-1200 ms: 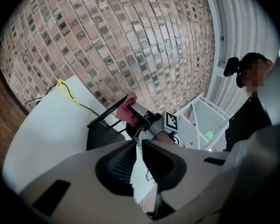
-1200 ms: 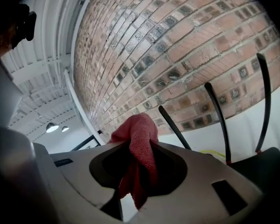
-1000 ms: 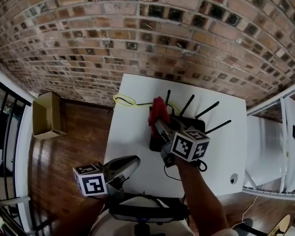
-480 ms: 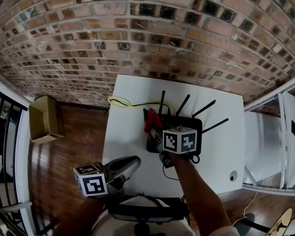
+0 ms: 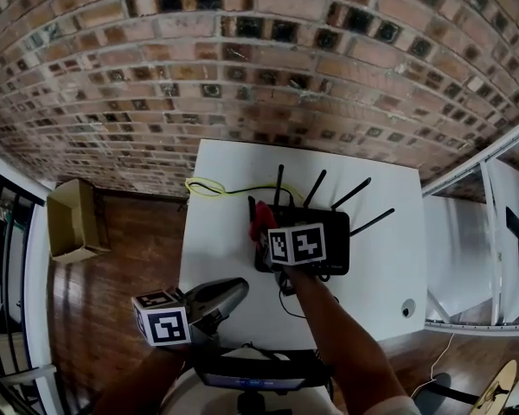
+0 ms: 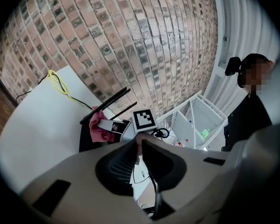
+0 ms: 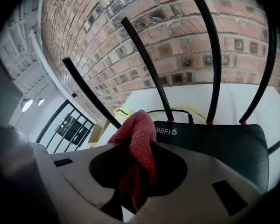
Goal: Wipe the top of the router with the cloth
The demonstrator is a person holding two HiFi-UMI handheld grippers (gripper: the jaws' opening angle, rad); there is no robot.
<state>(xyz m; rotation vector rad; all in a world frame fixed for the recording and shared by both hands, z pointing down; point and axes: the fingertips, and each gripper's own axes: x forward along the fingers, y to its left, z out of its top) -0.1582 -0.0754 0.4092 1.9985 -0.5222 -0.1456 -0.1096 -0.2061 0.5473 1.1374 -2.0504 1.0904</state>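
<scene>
**Head view.** We see the black router [image 5: 329, 236] lying flat on the white table [image 5: 221, 240]. Its antennas [image 5: 353, 192] point toward the brick wall [image 5: 242, 59]. The right gripper [image 5: 266, 230] hangs over the router's left end, with its marker cube above the router body. The red cloth [image 5: 259, 218] sits at the router's left edge, at the tip of that gripper. A yellow cable [image 5: 209, 186] lies on the table on the wall side of the router, off to its left. The left gripper [image 5: 233, 288] is at the table edge on the side of the router away from the wall, well apart from it. A cardboard box [image 5: 69, 219] stands on the wooden floor far to the router's left.

**Left gripper view.** The left gripper [image 6: 139, 146] has its jaws pressed together, and we see nothing between them. The router's dark body, the cloth [image 6: 99, 129] and the right gripper's marker cube show beyond the jaws.

**Right gripper view.** The right gripper [image 7: 140, 157] pinches the cloth [image 7: 142, 129] between its jaws. The fabric bunches up above the jaw tips and hangs down between them. The cloth overlaps the router's [image 7: 214, 143] corner beside the "WiFi 6" lettering. We cannot tell whether it touches the top surface. The antennas stand up from the router's far edge against the wall.
</scene>
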